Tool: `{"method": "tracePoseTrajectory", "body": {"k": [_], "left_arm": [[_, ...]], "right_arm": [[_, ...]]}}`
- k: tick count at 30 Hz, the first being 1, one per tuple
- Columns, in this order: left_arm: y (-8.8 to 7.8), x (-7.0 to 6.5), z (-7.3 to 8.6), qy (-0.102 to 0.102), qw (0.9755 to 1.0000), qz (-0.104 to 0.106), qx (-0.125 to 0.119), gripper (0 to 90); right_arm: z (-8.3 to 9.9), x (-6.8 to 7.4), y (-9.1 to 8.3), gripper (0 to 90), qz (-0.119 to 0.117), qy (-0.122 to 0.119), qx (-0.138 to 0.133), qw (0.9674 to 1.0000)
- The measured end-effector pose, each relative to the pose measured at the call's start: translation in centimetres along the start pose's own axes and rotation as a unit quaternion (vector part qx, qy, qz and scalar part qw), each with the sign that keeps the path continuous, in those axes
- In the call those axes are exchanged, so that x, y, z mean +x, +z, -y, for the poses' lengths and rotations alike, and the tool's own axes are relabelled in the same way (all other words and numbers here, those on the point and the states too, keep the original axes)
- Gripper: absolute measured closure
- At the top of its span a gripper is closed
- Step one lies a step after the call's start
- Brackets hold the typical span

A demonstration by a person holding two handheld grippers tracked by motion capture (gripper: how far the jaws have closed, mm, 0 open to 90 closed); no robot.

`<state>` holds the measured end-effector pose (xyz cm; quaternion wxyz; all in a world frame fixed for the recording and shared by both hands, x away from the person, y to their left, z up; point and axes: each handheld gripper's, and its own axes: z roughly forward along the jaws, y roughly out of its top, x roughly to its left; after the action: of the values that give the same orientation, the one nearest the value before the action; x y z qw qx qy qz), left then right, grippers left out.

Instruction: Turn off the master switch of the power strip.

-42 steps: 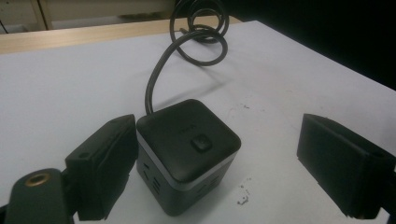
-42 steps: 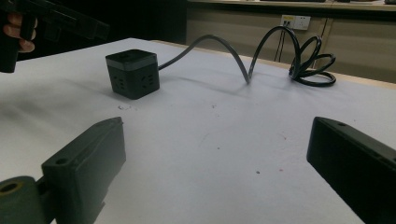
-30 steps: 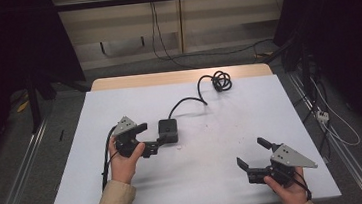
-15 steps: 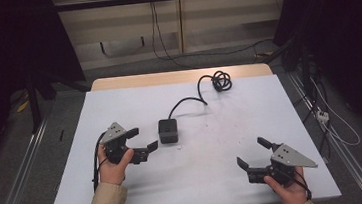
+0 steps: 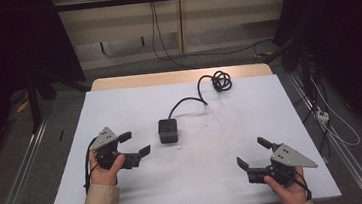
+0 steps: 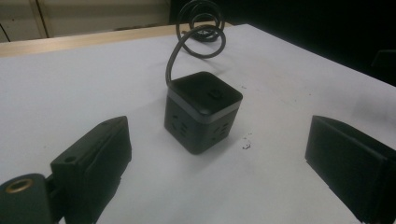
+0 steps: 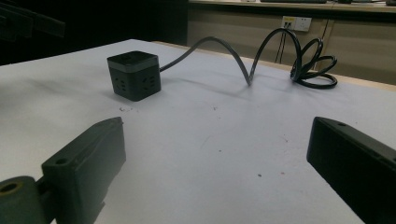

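A black cube-shaped power socket (image 5: pixel 168 131) sits near the middle of the white table (image 5: pixel 119 108); its sockets show on the sides (image 6: pixel 201 112) (image 7: pixel 134 74). Its black cable (image 5: pixel 187 101) runs back to a coil (image 5: pixel 220 80) near the far edge. My left gripper (image 5: pixel 134 143) is open, just left of the cube and apart from it, jaws pointing toward it. My right gripper (image 5: pixel 254 154) is open near the front right, with nothing between its jaws.
The table's wooden far edge (image 5: pixel 181 77) meets a wall with cables and an outlet (image 7: pixel 297 22). Dark curtains stand at both sides. More cables lie on the floor at right (image 5: pixel 328 118). Small dark specks mark the table surface (image 6: pixel 244 145).
My left gripper has drawn back to the left from the cube, which it was against a second ago. The cube stays in place. The right gripper has not moved.
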<state>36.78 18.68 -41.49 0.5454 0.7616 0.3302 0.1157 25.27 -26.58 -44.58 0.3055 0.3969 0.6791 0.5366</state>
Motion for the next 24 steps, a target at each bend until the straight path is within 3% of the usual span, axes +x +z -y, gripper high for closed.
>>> {"method": "tracePoseTrajectory", "body": {"k": [24], "left_arm": [[-2.3,1.3,2.0,0.001,0.9997,-0.023,0.009,6.8]], "right_arm": [[0.0,-0.1,0.0,3.9,0.001,0.001,-0.002,1.0000]]}}
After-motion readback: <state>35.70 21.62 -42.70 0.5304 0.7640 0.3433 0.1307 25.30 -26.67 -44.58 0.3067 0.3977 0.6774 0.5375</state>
